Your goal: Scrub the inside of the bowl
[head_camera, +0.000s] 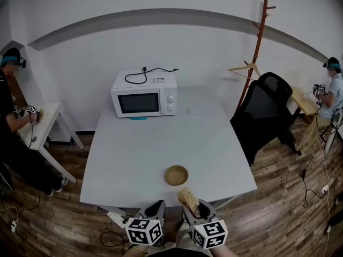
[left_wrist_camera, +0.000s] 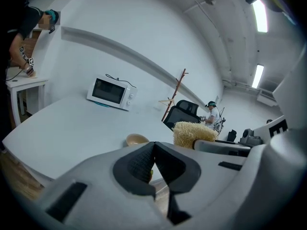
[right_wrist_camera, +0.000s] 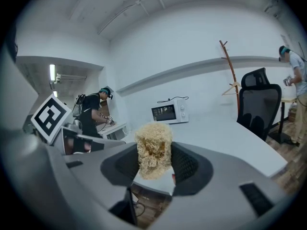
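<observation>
White table [head_camera: 139, 154]: one bowl [head_camera: 176, 175], one microwave [head_camera: 143, 94]; left gripper [left_wrist_camera: 153, 148] closed, empty — right gripper [right_wrist_camera: 154, 164] clamps one scrubber [right_wrist_camera: 153, 145].

A bowl [head_camera: 176, 175] sits near the counter's [head_camera: 134, 159] front edge, with a microwave [head_camera: 144, 94] at its back and a chair [head_camera: 266, 114] to the right. Before the bowl, a scrubber [head_camera: 187, 196] sits between the right gripper's [head_camera: 194, 206] fingers.

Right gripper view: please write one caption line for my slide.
Jaws shut on a fibrous scrubber, white table and microwave beyond.

Tan bowl [head_camera: 176, 175]; seemingly straw-yellow scrubber [right_wrist_camera: 153, 150]
</observation>
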Action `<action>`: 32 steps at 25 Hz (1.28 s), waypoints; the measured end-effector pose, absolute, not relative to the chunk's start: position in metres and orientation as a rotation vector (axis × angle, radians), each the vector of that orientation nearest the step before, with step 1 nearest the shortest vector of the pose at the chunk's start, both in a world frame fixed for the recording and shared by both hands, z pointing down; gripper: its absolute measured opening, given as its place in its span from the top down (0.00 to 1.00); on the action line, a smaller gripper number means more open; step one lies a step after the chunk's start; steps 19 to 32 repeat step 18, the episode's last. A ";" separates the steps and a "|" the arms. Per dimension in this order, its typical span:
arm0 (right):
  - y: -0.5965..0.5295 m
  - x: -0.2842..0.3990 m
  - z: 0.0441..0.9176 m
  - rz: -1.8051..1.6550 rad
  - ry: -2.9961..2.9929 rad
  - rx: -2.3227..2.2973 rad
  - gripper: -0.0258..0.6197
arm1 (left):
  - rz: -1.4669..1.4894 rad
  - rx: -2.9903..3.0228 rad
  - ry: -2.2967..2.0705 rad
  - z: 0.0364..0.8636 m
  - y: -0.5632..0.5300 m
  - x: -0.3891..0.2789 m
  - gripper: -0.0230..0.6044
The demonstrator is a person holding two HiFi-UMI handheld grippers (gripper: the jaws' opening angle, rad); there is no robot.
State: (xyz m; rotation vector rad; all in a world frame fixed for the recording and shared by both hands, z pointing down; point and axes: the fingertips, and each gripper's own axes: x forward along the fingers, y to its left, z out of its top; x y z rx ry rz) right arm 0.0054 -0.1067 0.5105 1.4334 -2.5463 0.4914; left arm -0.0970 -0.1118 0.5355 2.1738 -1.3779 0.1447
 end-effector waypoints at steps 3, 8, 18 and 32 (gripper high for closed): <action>-0.102 0.005 0.510 0.481 -2.545 1.432 0.68 | 0.141 2.187 -1.367 0.535 -0.107 -0.095 0.93; -0.099 0.003 0.510 0.475 -2.548 1.426 0.68 | 0.132 2.185 -1.368 0.531 -0.105 -0.097 0.93; -0.103 0.004 0.507 0.469 -2.558 1.424 0.68 | 0.134 2.179 -1.374 0.532 -0.109 -0.098 0.93; -0.103 0.004 0.507 0.469 -2.558 1.424 0.68 | 0.134 2.179 -1.374 0.532 -0.109 -0.098 0.93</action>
